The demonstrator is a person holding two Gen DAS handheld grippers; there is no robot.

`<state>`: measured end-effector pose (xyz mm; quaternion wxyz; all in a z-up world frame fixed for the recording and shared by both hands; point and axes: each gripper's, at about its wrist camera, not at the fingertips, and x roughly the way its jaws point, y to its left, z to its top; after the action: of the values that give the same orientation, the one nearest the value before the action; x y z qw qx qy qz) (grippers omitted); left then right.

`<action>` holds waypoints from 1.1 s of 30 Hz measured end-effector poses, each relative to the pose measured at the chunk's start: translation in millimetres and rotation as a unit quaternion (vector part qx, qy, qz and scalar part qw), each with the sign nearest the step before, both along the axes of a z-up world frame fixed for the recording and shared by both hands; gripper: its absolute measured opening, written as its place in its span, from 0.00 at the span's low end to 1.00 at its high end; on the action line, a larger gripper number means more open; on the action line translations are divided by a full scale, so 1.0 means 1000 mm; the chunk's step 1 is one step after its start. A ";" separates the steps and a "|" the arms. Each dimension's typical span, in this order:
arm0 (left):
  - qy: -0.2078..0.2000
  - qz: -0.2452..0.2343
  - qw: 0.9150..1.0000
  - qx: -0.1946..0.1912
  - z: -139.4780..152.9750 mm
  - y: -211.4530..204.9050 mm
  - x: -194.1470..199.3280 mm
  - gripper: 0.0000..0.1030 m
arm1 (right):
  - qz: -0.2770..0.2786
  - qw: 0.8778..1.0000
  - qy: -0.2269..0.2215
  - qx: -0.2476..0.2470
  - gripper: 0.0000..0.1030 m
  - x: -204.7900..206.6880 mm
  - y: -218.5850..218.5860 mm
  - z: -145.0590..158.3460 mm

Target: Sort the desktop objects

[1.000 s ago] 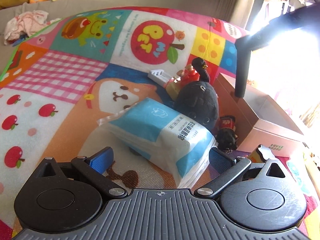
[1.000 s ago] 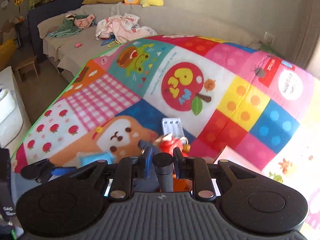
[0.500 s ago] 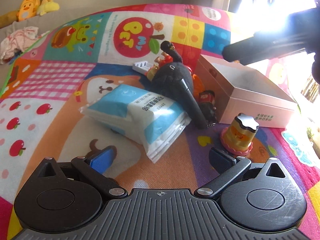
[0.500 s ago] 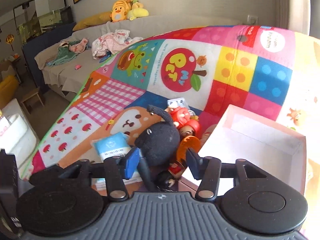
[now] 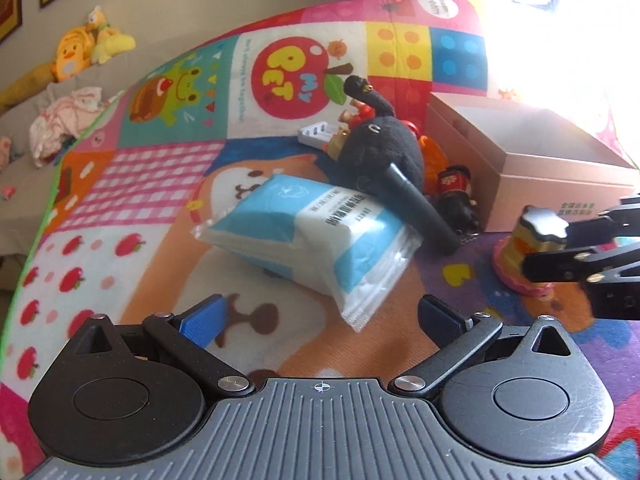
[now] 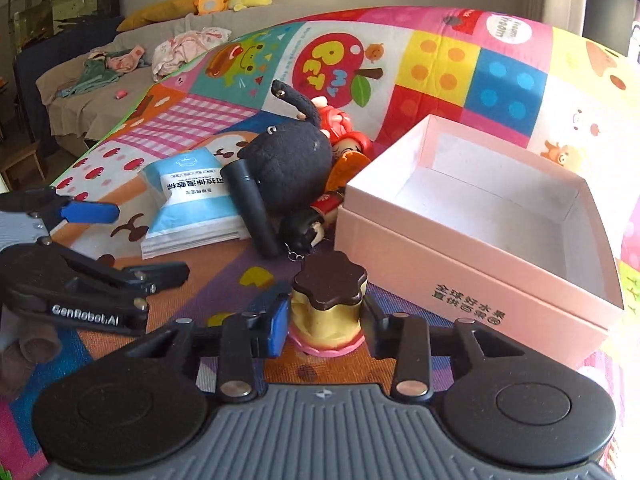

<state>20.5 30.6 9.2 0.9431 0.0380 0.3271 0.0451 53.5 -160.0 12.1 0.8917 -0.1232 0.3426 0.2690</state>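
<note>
Now pinching the pudding toy [image 6: 328,304] with the right tongs [image 6: 324,316]: pads laid against both sides of its yellow body, jaws just drawn closer around it. Found upright on the play mat [image 5: 140,208], not lifted as far as can be seen, and just beside the near wall of the pink box [image 6: 460,264], a little ahead and to the right of these tongs. Inside the box, only a bare white floor; nothing sorted into it yet.

Holding the left tongs [image 5: 320,316] spread wide, with nothing between the pads. Directly ahead of them, a blue and white tissue pack [image 5: 312,236], flat on the mat and not touched. Behind the pack, a black plush [image 5: 380,152] with a black cylinder [image 5: 420,208] leaning against it and against the pack. Further on, around the plush, a doll keychain [image 6: 308,228], red dolls [image 6: 336,120] and a small white tray [image 5: 316,136], all close together in one heap.

Judging by this: very early in the sorting, first piece only gripped, everything else waiting on the mat.
</note>
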 end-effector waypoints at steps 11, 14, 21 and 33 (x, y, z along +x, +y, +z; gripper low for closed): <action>-0.037 0.062 0.996 0.043 0.023 0.034 0.016 1.00 | -0.093 0.996 0.007 0.016 0.63 -0.043 -0.077 -0.013; -0.031 -0.001 1.000 -0.004 0.025 0.022 0.008 1.00 | -0.099 0.995 0.011 0.029 0.77 -0.052 -0.084 -0.019; 0.026 -0.065 0.997 -0.036 0.007 -0.032 0.002 1.00 | -0.115 0.992 0.024 0.040 1.00 -0.049 -0.083 -0.021; 0.035 -0.060 0.997 0.022 0.001 -0.035 -0.016 1.00 | -0.112 0.993 0.025 0.015 1.00 -0.049 -0.076 -0.025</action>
<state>4.7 -4.8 10.4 0.9312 0.0799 0.3556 -0.0053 5.0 -235.6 -12.5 0.9089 -0.0638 0.3727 0.1757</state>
